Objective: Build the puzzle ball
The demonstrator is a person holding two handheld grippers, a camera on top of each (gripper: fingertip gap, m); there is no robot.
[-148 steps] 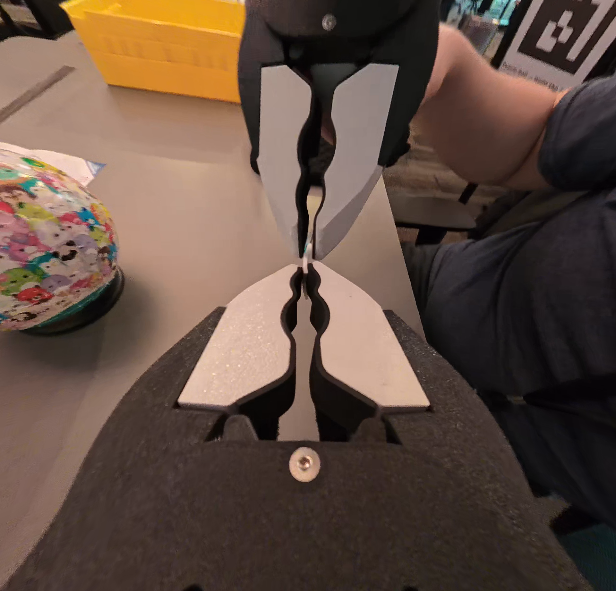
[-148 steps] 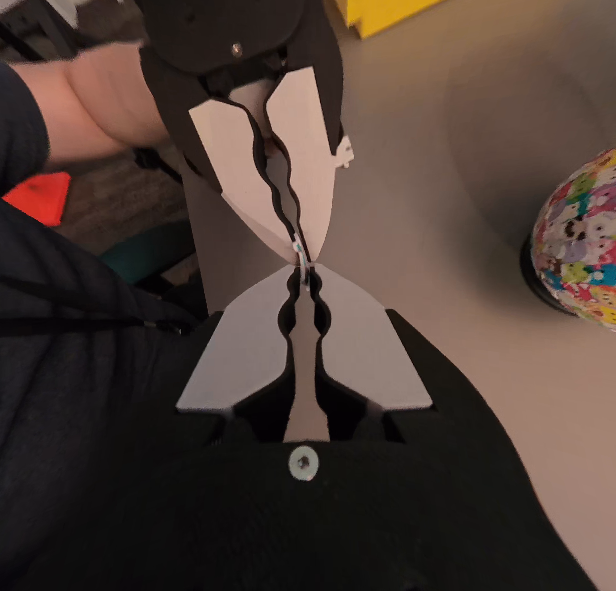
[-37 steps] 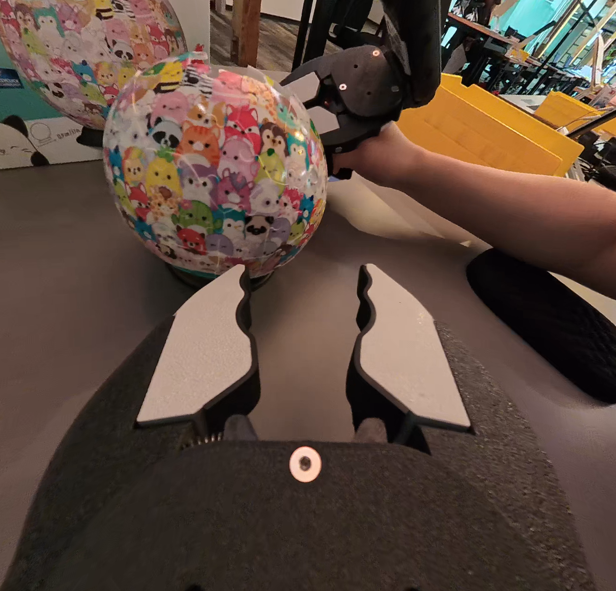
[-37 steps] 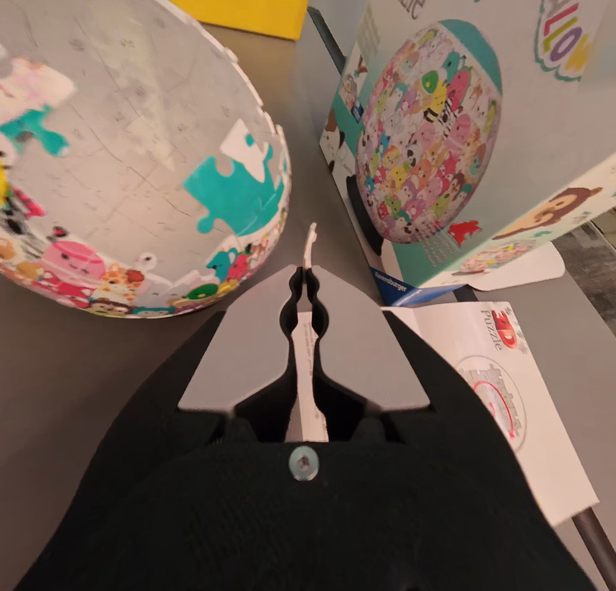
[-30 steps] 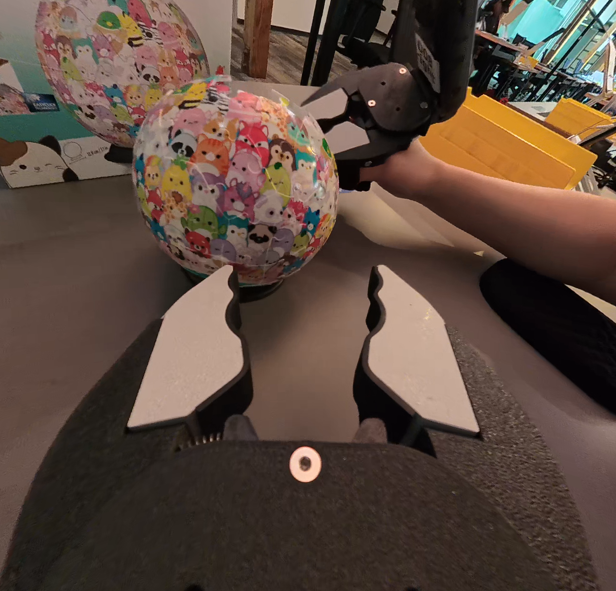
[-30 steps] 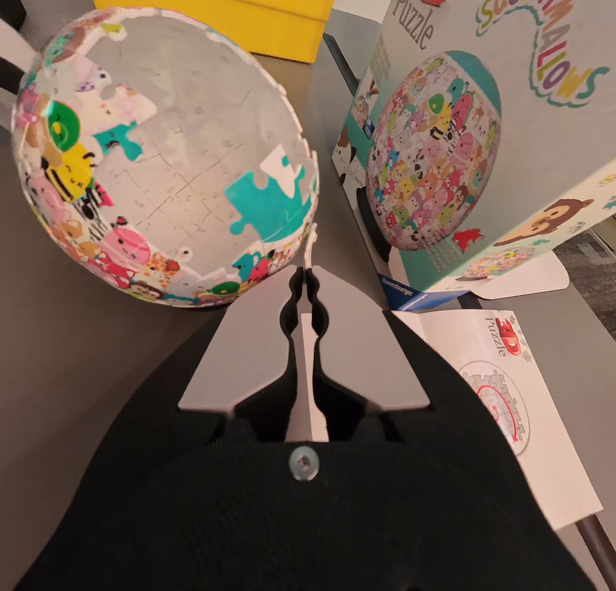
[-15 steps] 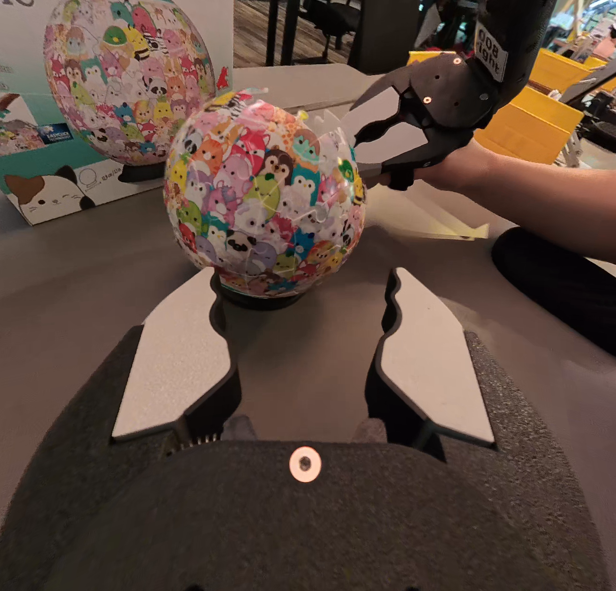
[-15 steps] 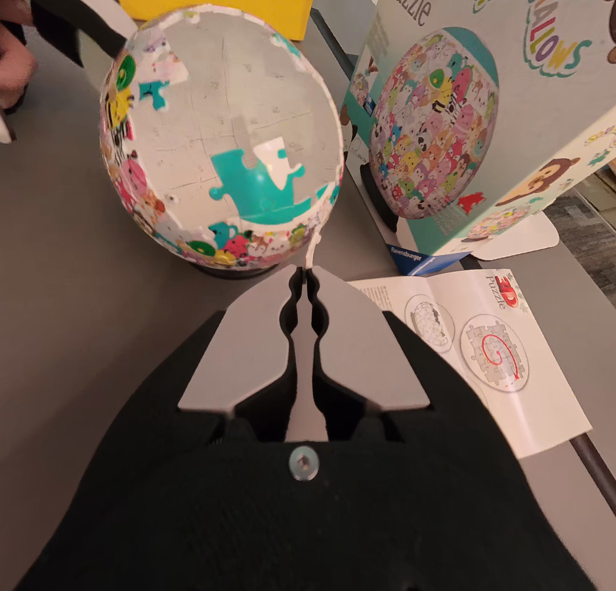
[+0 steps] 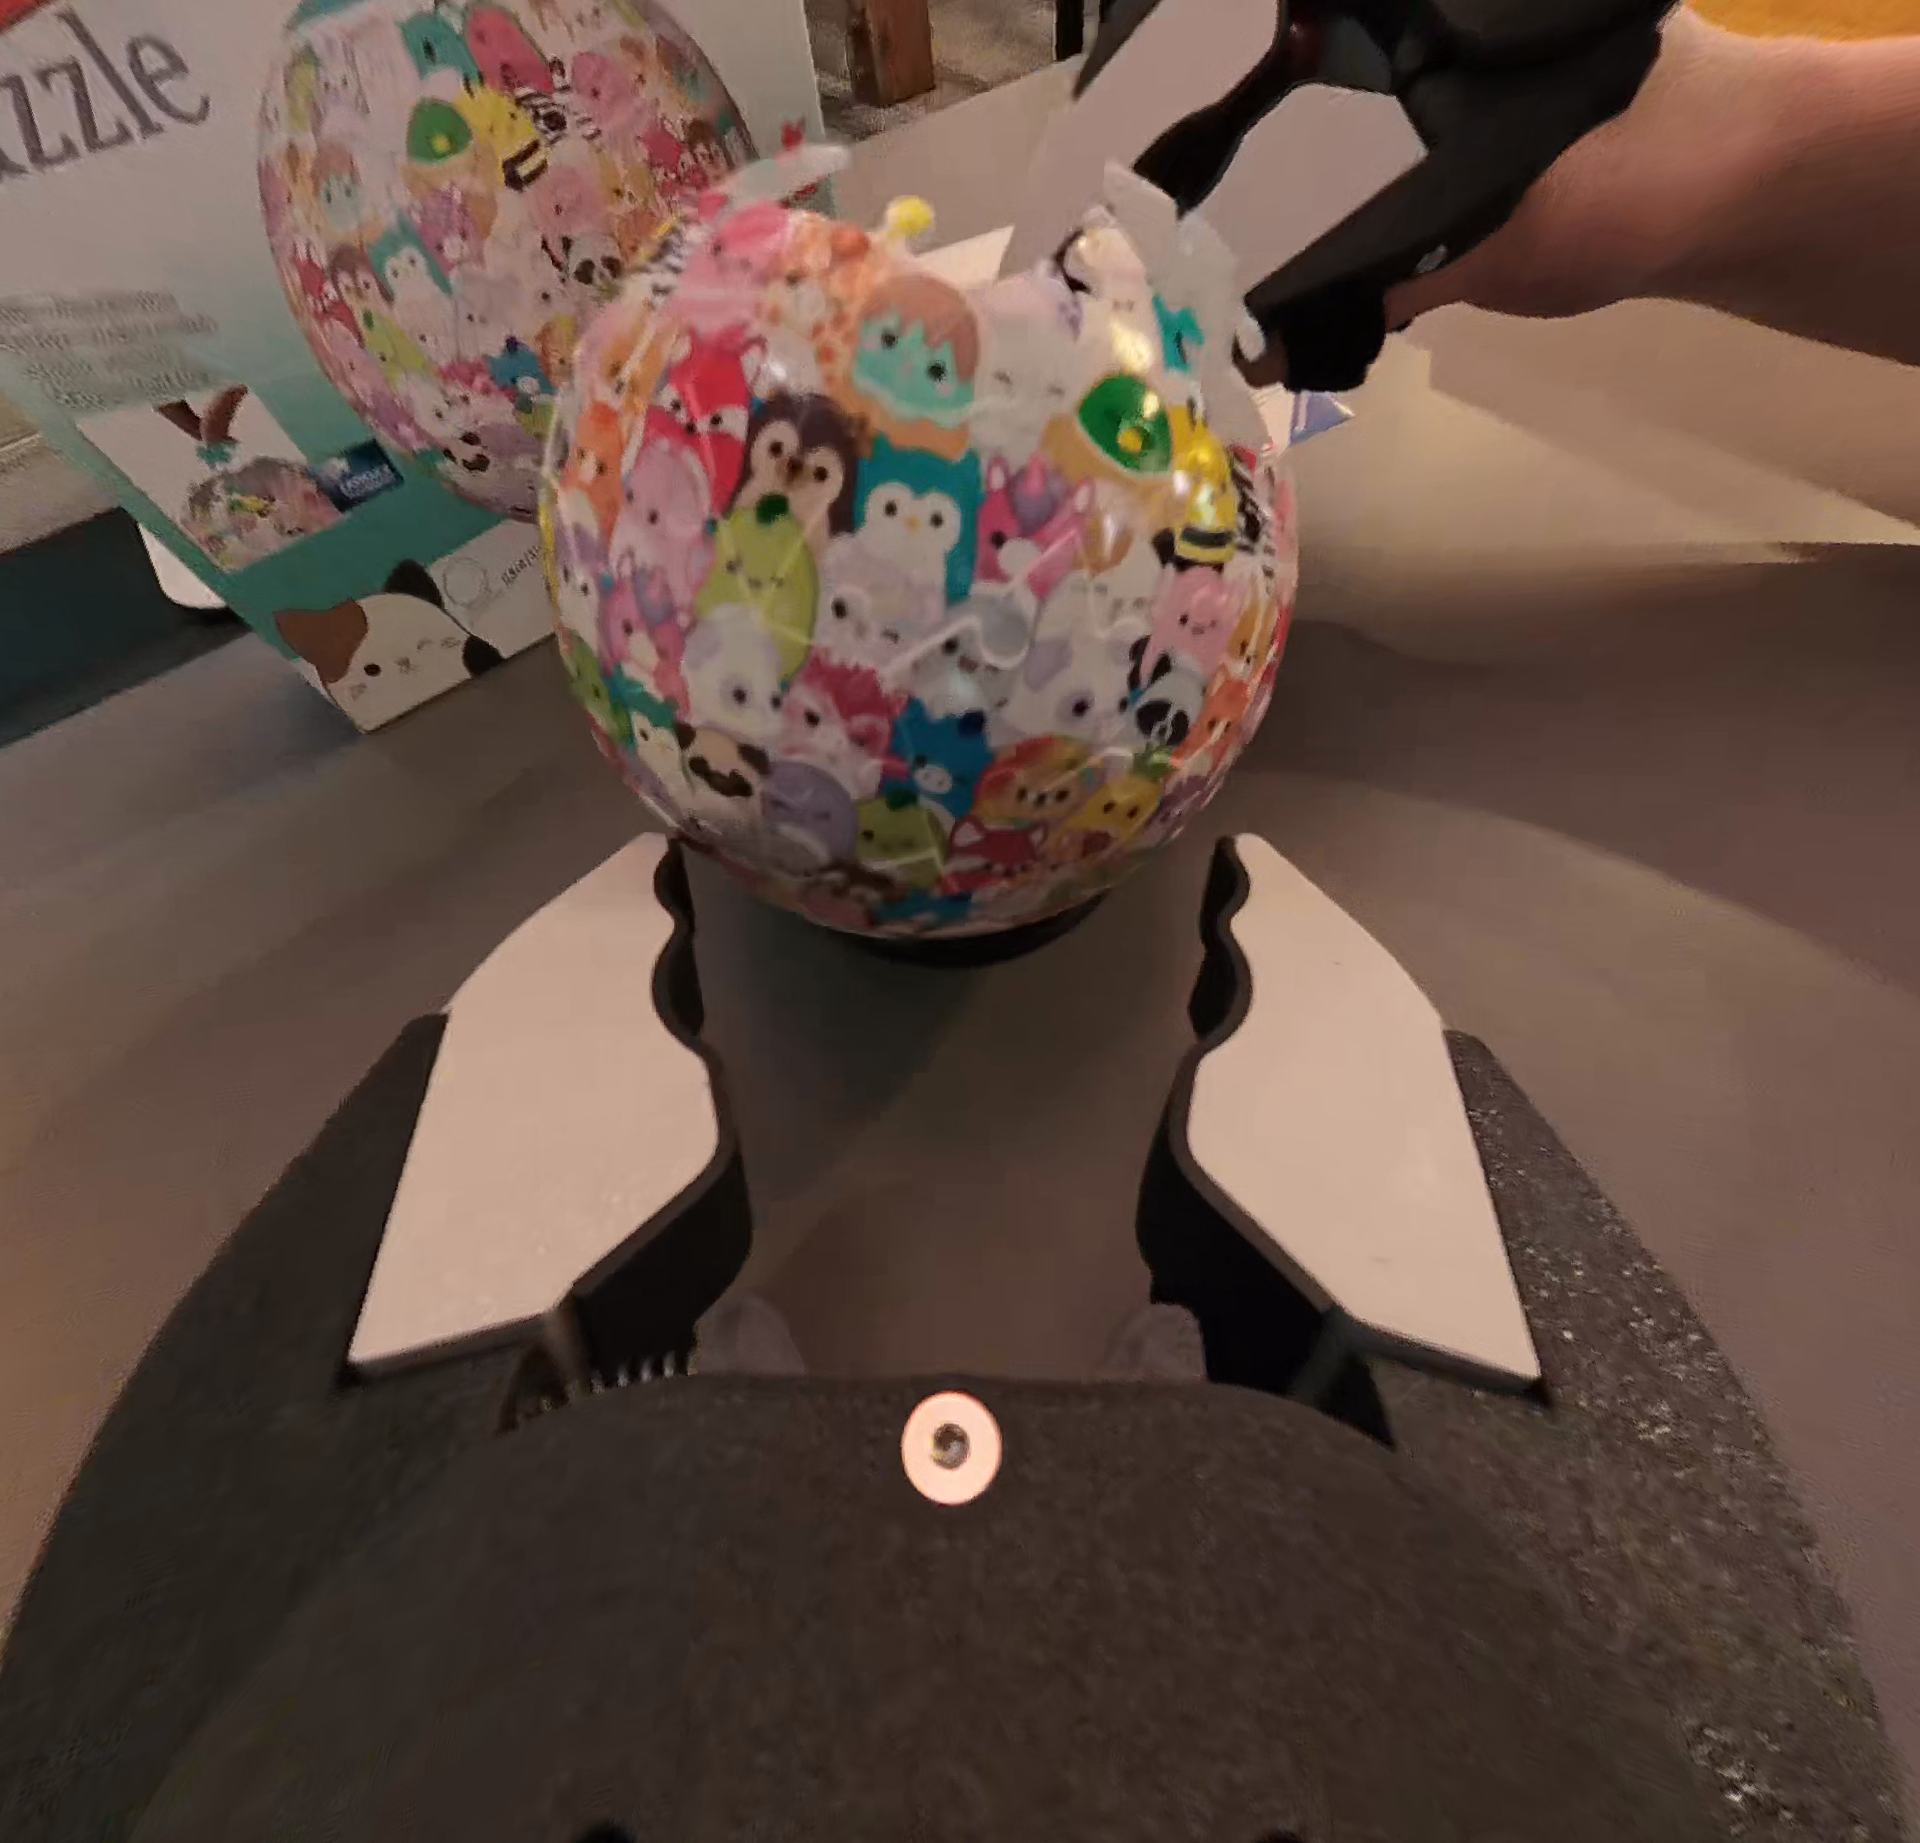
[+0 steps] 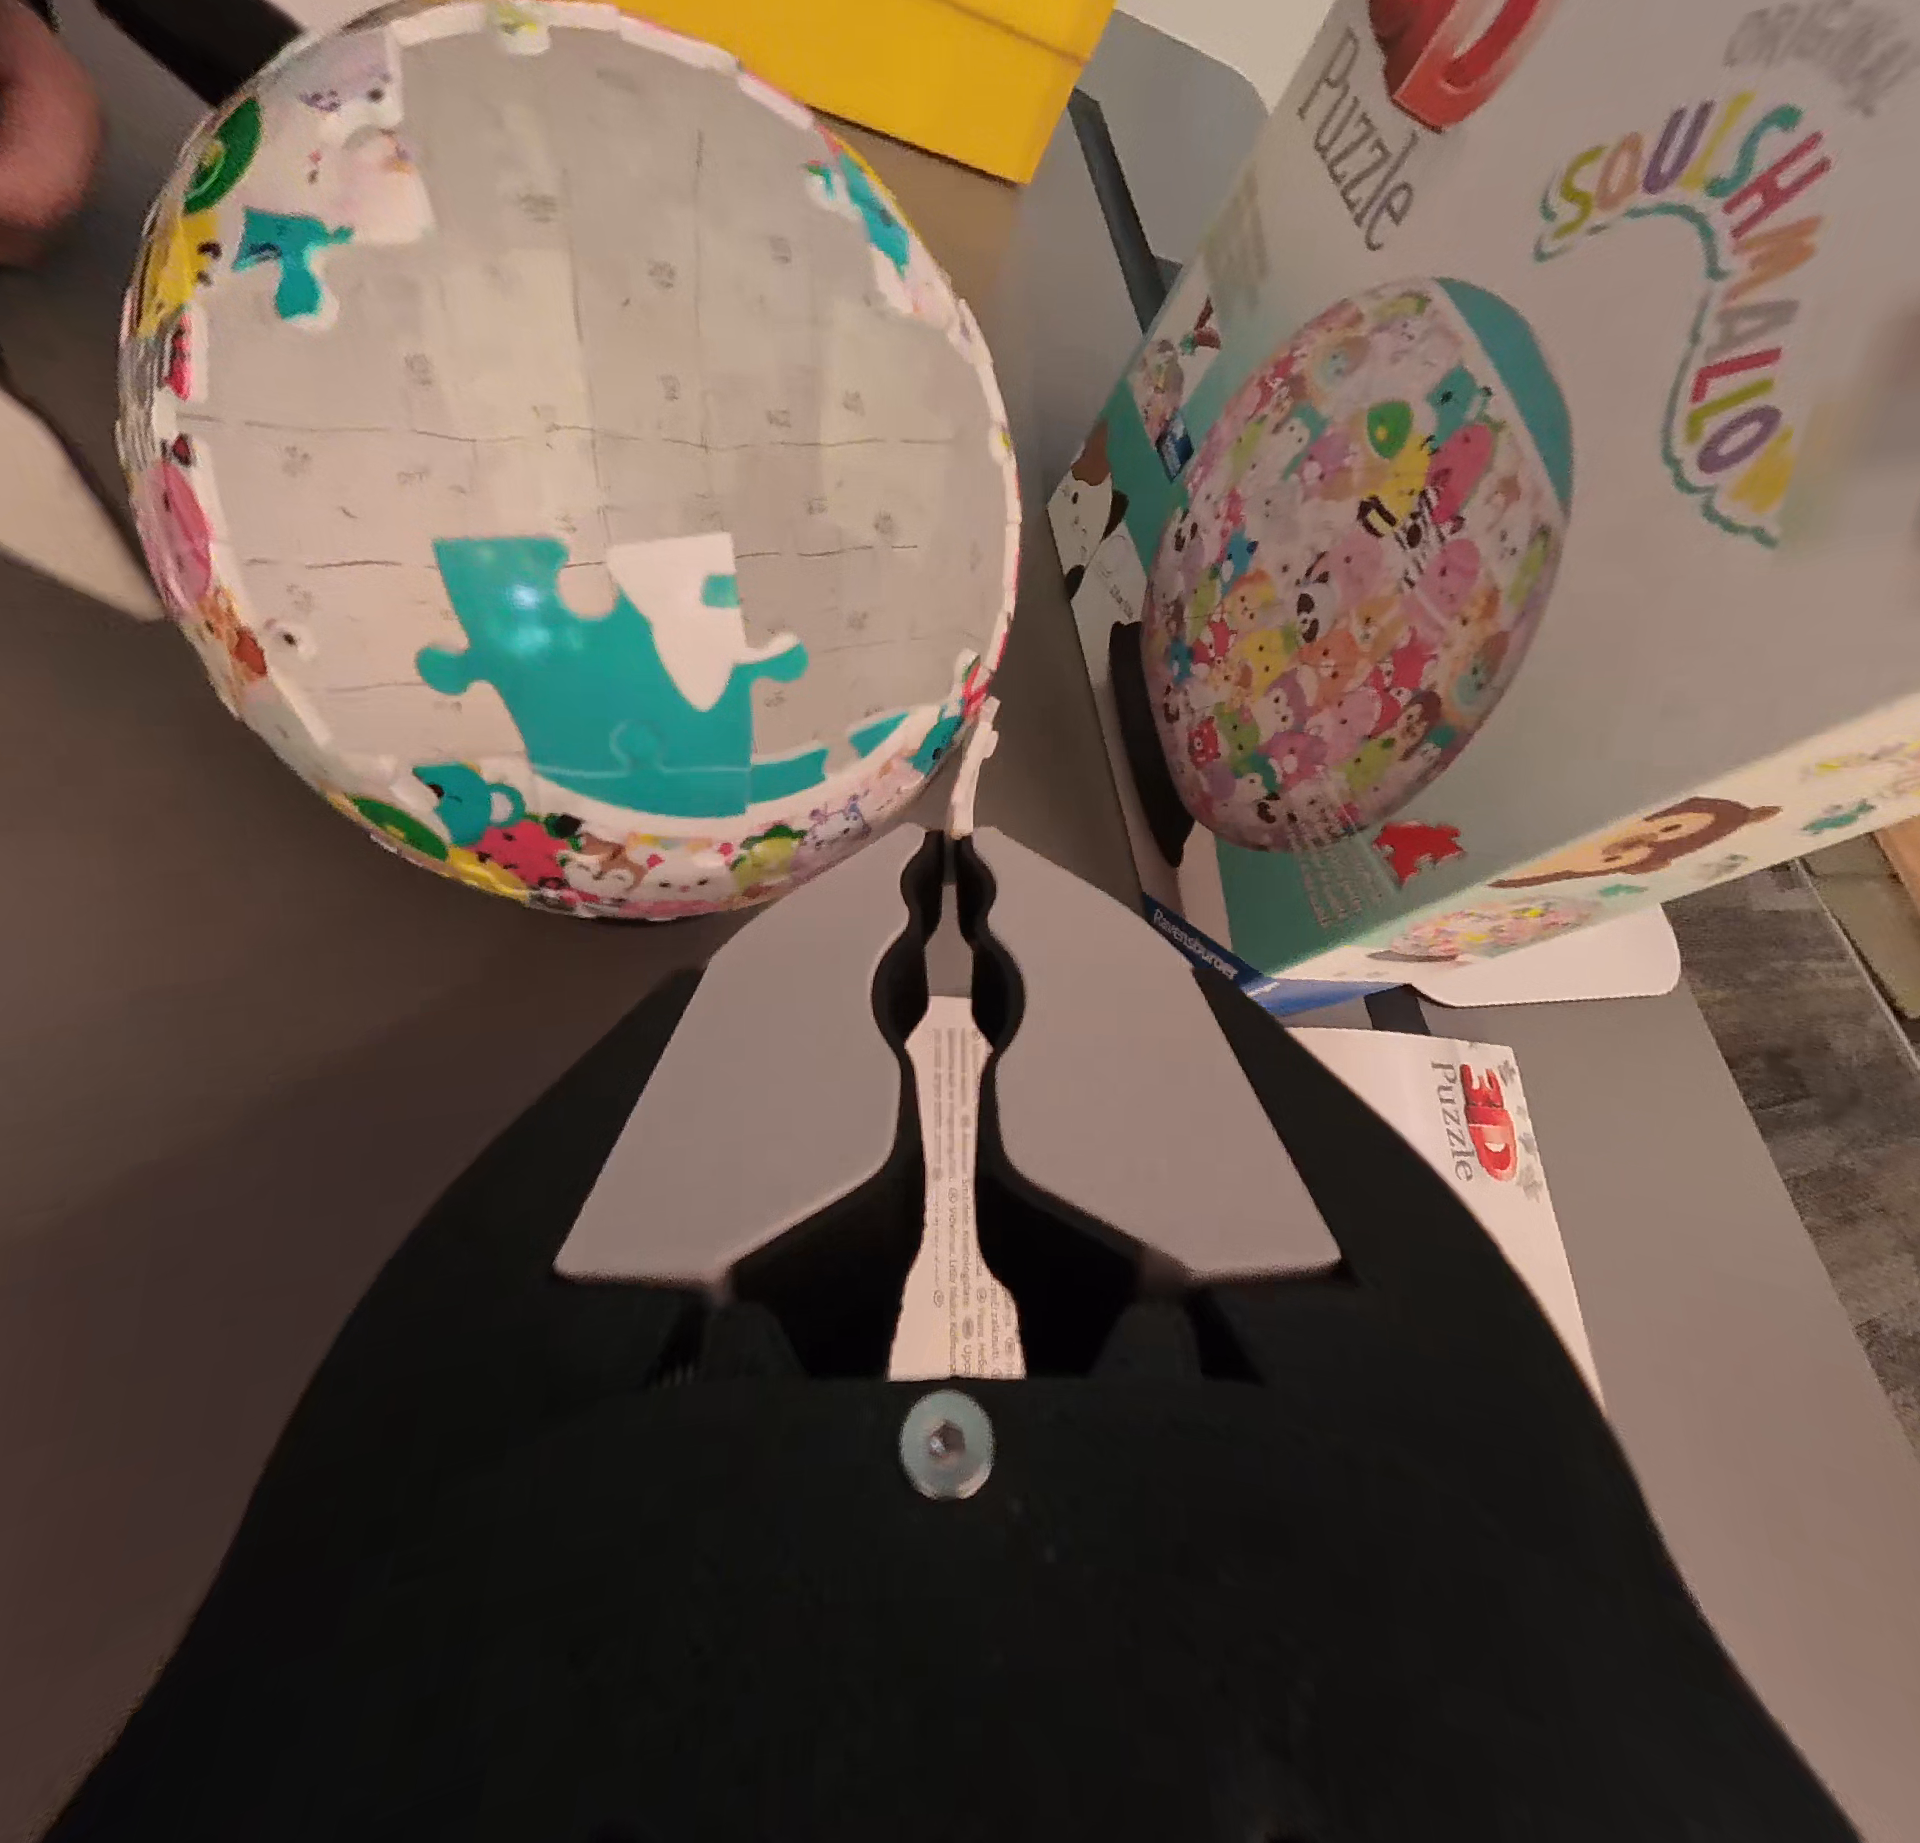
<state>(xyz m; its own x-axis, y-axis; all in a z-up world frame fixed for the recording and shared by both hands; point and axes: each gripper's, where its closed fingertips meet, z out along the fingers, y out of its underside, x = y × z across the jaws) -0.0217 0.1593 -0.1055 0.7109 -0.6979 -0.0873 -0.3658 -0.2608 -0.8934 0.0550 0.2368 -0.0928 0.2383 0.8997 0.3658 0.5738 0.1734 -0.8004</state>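
Observation:
The colourful puzzle ball (image 9: 914,567) stands on a black stand (image 9: 966,941) on the grey table. My left gripper (image 9: 945,858) is open and empty, its fingers just short of the stand on either side. In the right wrist view the ball (image 10: 561,422) shows a large opening with its white inside. My right gripper (image 10: 951,837) is shut on a thin white puzzle piece (image 10: 977,765), seen edge-on, right next to the ball's rim. In the left wrist view the right gripper (image 9: 1091,131) hangs over the ball's top right.
The puzzle box (image 10: 1507,443) stands upright behind the ball and also shows in the left wrist view (image 9: 343,266). A white instruction sheet (image 10: 1486,1170) lies on the table under my right gripper. A yellow bin (image 10: 831,17) sits at the far side. Spacing between my two grippers at the tips: around 12 cm.
The piece, held by both grippers 4.9 s ago, is now in the right one only; the left opened. Over the last second the right gripper brought the piece close to the rim.

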